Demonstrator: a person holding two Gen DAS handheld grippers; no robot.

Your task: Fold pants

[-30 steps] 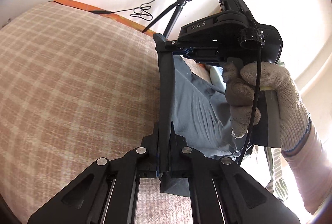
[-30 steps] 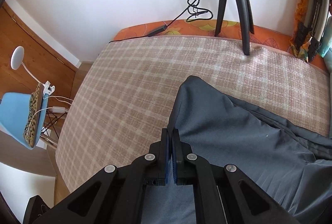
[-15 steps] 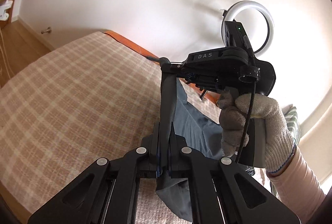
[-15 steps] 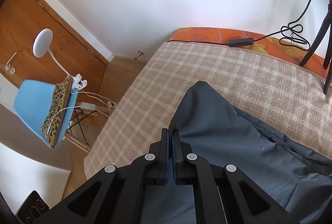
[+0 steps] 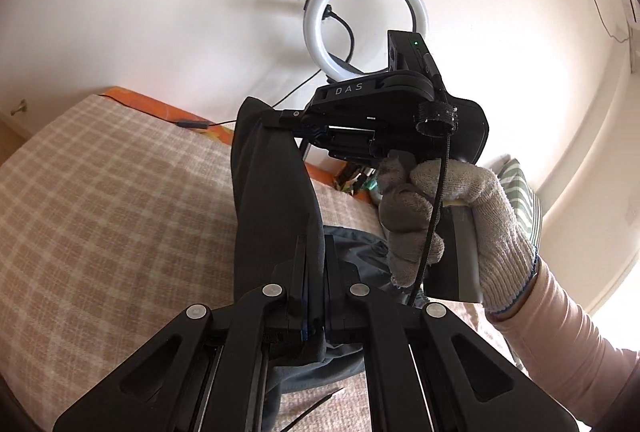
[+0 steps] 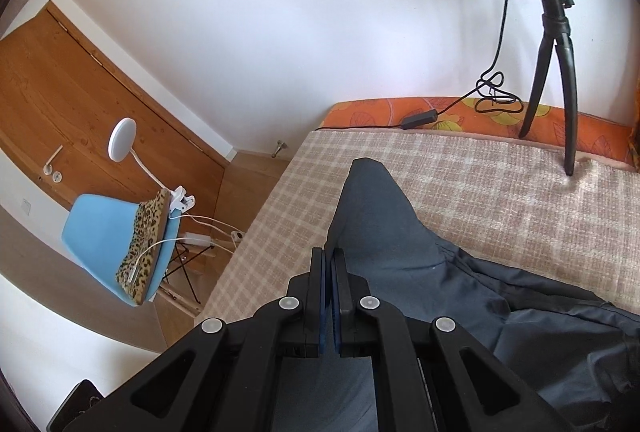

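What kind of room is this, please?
Probably a bedroom at home: a bed with a checked cover, a wooden door, a blue chair and a ring light on a tripod.

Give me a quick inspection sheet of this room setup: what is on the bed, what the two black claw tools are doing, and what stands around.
Surface: bed with checked cover, orange sheet at the far edge.
Job's things: dark pants, one edge lifted, the rest crumpled on the cover.
Clutter: nothing seen.
Grippers: left gripper and right gripper both clamped shut on the pants; a gloved hand holds the right one.
Cables: black cable coiled on the orange sheet; white leads by the chair.
Surroundings: ring light on a tripod, blue chair, white clip lamp, wooden door.
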